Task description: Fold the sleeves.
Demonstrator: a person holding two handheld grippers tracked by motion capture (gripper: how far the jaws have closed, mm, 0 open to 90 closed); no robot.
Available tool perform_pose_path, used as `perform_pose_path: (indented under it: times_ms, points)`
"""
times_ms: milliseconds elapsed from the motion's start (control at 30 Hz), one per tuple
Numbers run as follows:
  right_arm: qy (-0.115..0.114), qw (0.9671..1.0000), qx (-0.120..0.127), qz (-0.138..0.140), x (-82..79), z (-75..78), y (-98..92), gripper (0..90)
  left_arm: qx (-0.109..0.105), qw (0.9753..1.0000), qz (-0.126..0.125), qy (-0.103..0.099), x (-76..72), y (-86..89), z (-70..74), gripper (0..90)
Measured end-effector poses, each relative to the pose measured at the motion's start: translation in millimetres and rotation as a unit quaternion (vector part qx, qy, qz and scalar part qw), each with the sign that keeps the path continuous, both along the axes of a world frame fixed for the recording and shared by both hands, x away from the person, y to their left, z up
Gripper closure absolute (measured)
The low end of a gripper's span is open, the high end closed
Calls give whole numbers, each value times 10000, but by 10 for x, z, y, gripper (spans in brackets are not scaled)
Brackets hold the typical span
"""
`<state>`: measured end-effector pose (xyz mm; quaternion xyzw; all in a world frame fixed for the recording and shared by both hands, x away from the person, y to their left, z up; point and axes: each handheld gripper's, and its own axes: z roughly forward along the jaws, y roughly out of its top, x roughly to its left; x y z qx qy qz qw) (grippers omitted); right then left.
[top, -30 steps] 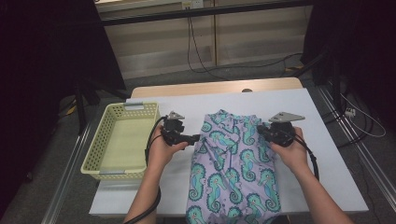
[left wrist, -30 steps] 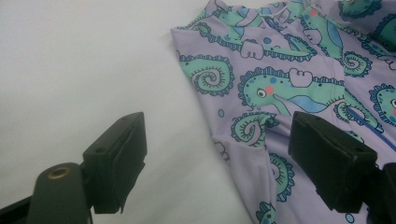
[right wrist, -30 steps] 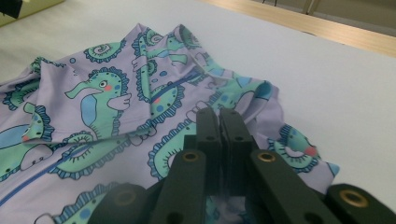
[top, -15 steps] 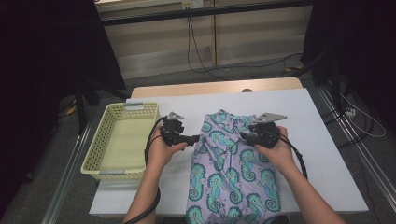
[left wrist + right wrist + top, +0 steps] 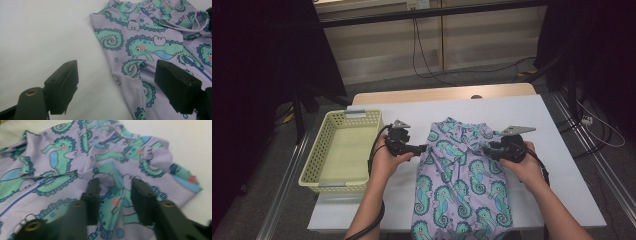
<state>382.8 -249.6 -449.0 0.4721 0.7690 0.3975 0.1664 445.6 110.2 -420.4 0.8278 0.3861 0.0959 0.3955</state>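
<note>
Your left gripper (image 5: 421, 148) has its jaws spread wide at the edge of the soft, rumpled lilac seahorse-print garment (image 5: 462, 185). Your right gripper (image 5: 488, 150) is part-closed around a raised fold. It all lies on a smooth white table (image 5: 557, 165), with a yellow slatted basket (image 5: 319, 172) beside.

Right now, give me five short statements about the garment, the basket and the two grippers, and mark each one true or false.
1. The seahorse-print garment lies spread on the white table. True.
2. The yellow basket holds folded clothes. False: nothing lies in it.
3. The left gripper has its jaws wide apart at the garment's edge. True.
4. The right gripper hangs over bare table, away from the cloth. False: its jaws stand over the garment, with a ridge of cloth between them.
5. The basket sits at the right gripper's side of the garment. False: it sits at the left gripper's side.
</note>
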Motion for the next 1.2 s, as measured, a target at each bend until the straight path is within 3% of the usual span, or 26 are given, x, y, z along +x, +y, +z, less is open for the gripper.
perform_pose_path:
  times_ms: [133, 267, 400, 500, 667, 800, 900, 1100, 1200]
  points:
    - [56, 9996, 190, 224, -24, -25, 18, 872, -15, 10000, -1, 12, 2, 18, 16, 199]
    - [-94, 9983, 102, 564, -103, 25, 109, 884, -66, 10000, 22, -26, -8, 23, 35, 199]
    - [-11, 9951, -177, 969, -205, -10, 240, 878, -73, 10000, 3, -10, -9, 33, 36, 199]
    - [68, 9931, -325, 1128, -272, -48, 278, 811, -38, 10000, 4, -25, -10, 34, 32, 199]
    - [-141, 9964, 31, 836, -271, 52, 170, 691, -66, 10000, 20, -41, -16, 25, 47, 199]
    - [-299, 9986, -41, 444, -262, 93, 73, 691, -57, 10000, 10, -18, -10, 24, 39, 198]
    - [-183, 9985, -155, 499, -244, 23, 81, 681, -66, 10000, 11, -13, -11, 23, 36, 198]
    - [-93, 9948, -432, 920, -263, -61, 243, 639, -42, 10000, 12, -23, -10, 9, 23, 198]
    - [-81, 9919, -761, 1018, -269, -99, 328, 690, -7, 10000, -27, 6, -10, -2, 10, 198]
